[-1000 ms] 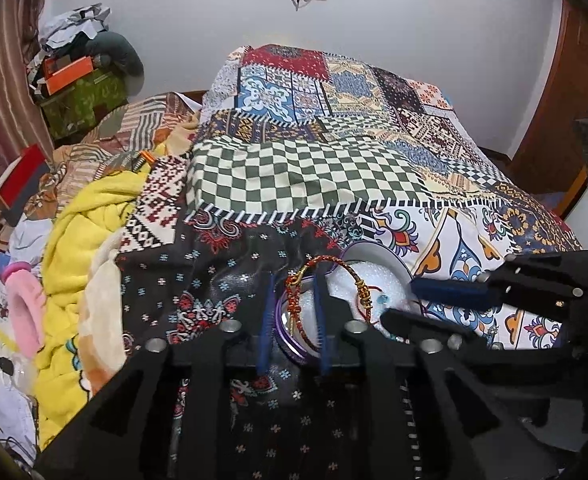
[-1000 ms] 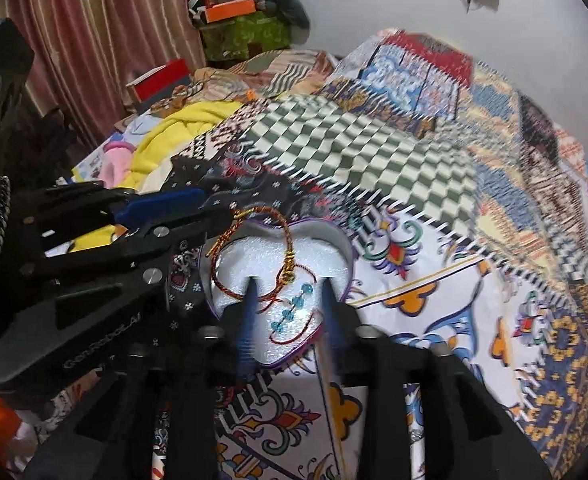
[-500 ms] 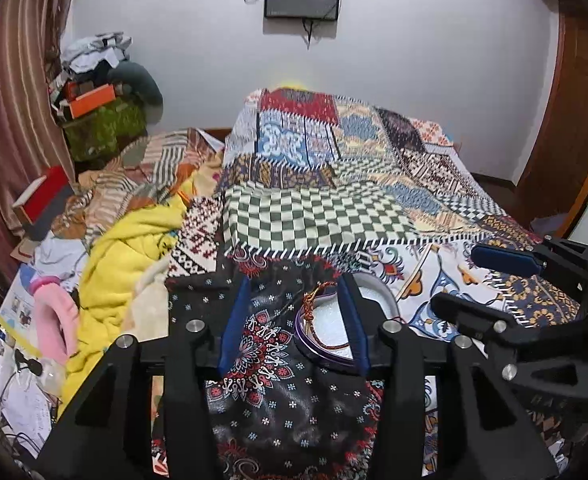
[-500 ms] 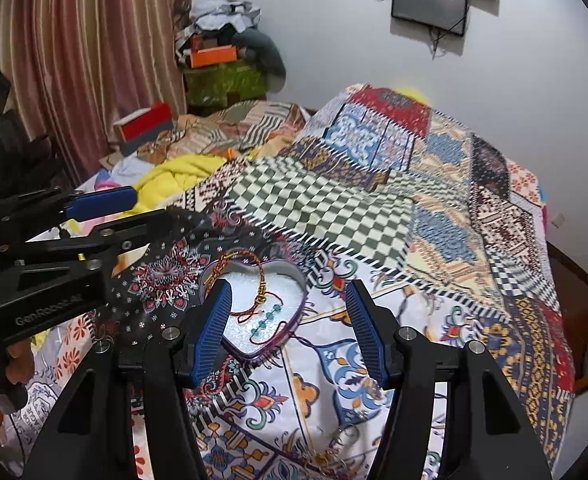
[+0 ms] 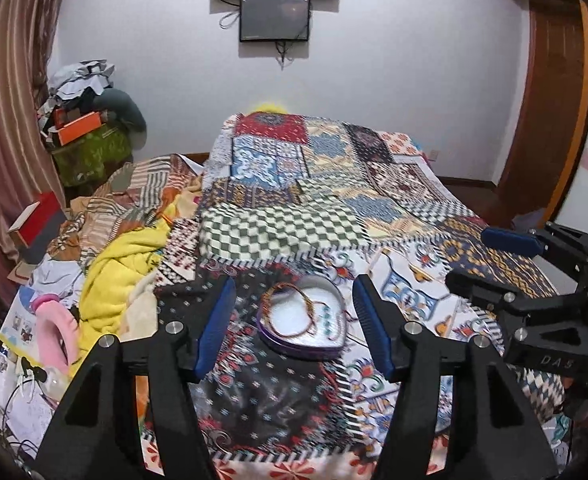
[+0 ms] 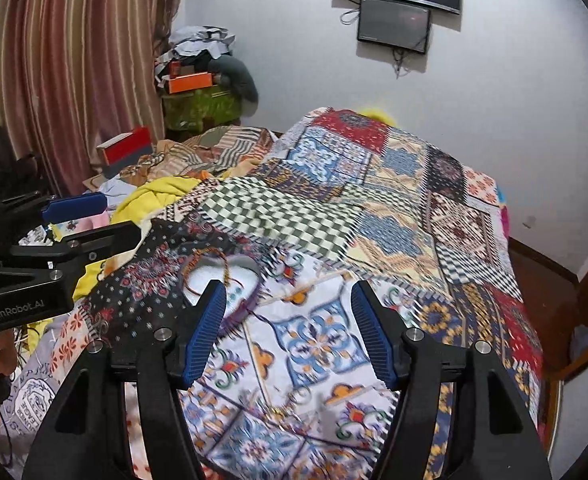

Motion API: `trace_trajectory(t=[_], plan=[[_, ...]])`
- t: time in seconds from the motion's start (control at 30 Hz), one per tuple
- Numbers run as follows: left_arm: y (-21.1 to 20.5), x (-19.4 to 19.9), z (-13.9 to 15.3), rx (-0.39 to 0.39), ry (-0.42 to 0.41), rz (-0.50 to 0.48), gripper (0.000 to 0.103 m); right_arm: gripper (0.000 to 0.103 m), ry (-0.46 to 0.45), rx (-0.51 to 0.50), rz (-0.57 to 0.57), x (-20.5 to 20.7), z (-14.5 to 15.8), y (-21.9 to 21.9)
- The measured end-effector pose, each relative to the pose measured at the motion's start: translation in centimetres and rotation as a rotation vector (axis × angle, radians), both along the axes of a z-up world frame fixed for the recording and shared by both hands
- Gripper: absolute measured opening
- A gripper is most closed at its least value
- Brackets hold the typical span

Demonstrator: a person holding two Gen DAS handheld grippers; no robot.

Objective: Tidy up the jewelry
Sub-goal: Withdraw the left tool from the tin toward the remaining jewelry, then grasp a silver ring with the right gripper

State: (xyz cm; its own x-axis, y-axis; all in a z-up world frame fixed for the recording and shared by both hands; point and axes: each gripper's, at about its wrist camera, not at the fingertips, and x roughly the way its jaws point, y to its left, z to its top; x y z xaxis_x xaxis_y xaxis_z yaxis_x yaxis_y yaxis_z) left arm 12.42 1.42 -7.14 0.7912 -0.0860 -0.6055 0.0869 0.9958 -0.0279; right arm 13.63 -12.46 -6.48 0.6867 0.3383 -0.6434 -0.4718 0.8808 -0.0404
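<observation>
A heart-shaped purple box [image 5: 294,350] with a white lining sits on the patterned quilt. Inside it lie a red-and-gold thread bracelet [image 5: 283,300] and a turquoise bead bracelet [image 5: 328,316]. My left gripper [image 5: 294,332] hovers open above and short of the box, its blue pads [image 5: 213,328] wide apart and empty. The right gripper [image 5: 510,264] shows at the right edge. In the right wrist view the box [image 6: 242,259] lies ahead-left. My right gripper [image 6: 289,332] is open and empty over the quilt. The left gripper [image 6: 85,220] is at far left.
The bed's patchwork quilt [image 5: 334,184] fills the middle. A yellow blanket [image 5: 121,264] and loose clothes lie left. A red box [image 5: 33,224] and piled boxes [image 5: 81,136] stand by the striped curtain. A small blurred gold-coloured piece [image 6: 281,410] lies on the quilt near me.
Both grippers have opened wide and drawn back and up from the heart box. The left one let go of the red-and-gold bracelet, which now lies in the box.
</observation>
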Motion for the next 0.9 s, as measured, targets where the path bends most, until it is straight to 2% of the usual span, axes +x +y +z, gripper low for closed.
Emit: trace_trajectory(t=[0.17,0.4,0.6,0.77,0.8,0.9], plan=[[-1.7,-0.1,-1.9,-0.009,0.066,-0.042,0.06,0.061,0.014,-0.018,-0.061,-0.7,-1.0,-2.5],[-4.3,0.8,-5.4,-0.013,0.185,-0.098,0.06,0.061,0.124,-0.004,-0.136,-0.9,-3.9,-7.0],[-6.3,1.5,-8.2,-0.04,0.278,-0.151,0.06,0.061,0.216,0.002,-0.158,-1.3,-6.4,-9.2],[-8.4,2.0,-10.5,-0.026,0.341,-0.208,0.06,0.061,0.24,0.011,-0.146,-1.8,-7.2,-9.5],[-8.7,2.1,-11.0,-0.024,0.354,-0.217,0.058,0.061,0.243,0.011,-0.142,-1.8,-7.3,-9.4],[-9.6,2.4,-12.3,-0.019,0.389,-0.244,0.041,0.061,0.243,0.001,-0.127,-1.8,-7.5,-9.1]])
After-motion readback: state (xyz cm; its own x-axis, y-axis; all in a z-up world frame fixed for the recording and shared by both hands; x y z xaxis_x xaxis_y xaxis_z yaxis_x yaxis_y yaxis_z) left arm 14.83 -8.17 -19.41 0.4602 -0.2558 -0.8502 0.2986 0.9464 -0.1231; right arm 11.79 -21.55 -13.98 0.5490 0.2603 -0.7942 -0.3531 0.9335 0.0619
